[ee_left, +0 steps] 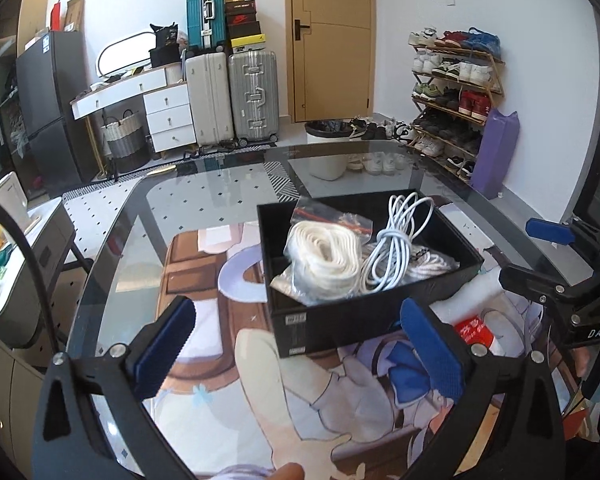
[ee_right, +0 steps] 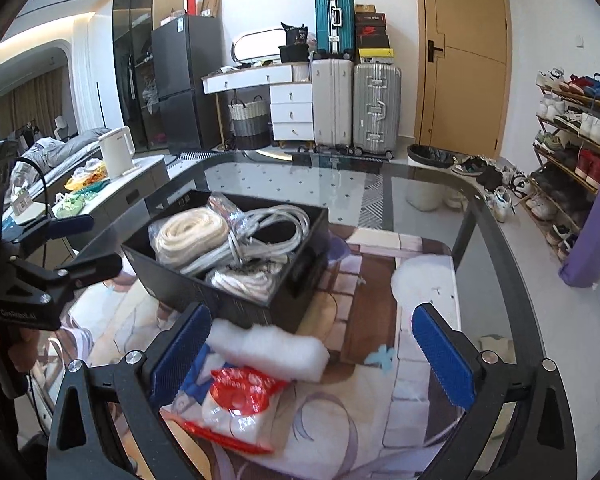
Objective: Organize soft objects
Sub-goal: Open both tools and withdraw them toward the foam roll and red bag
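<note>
Black box [ee_left: 332, 320], white rope [ee_left: 324, 256], red-white bag [ee_right: 236, 404]

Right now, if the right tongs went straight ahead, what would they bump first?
Probably the white fluffy foam block lying just ahead between the open right tongs, before the black cardboard box behind it; depth is hard to judge.

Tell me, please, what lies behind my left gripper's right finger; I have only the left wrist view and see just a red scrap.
Observer: A red-and-white packet lies on the mat, outside the black box.
Operator: Is the right gripper holding it?
Observer: No; the right gripper is open, the packet lying ungripped beside its left pad.
Operator: Anything between packet and box?
Observer: A white wadding piece, overlapping the packet's far end.
</note>
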Tool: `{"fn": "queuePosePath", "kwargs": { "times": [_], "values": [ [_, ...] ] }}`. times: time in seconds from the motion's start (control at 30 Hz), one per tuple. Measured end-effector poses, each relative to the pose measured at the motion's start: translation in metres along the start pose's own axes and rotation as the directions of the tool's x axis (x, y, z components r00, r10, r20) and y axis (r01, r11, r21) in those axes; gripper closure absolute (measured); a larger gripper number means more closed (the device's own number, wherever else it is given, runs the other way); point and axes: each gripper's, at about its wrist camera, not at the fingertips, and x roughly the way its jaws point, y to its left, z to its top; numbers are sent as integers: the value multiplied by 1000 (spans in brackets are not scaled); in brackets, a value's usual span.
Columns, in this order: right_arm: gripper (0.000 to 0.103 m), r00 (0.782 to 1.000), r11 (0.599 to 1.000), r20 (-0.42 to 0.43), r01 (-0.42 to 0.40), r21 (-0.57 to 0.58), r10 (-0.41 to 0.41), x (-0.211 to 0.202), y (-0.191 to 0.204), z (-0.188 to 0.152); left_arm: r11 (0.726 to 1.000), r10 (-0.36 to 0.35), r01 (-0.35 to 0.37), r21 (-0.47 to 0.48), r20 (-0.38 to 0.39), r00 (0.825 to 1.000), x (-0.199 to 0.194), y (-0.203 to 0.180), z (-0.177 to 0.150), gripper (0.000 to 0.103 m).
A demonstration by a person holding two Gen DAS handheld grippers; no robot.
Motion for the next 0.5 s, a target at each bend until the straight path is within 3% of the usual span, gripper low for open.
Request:
{"fn": "queuePosePath", "kwargs": {
  "times": [0.5],
  "values": [
    [1,993,999,-118,-18,51,23,11,3,-39,1000,7,-7,-2,-63,998,12,-6,-27,0]
  ]
}}
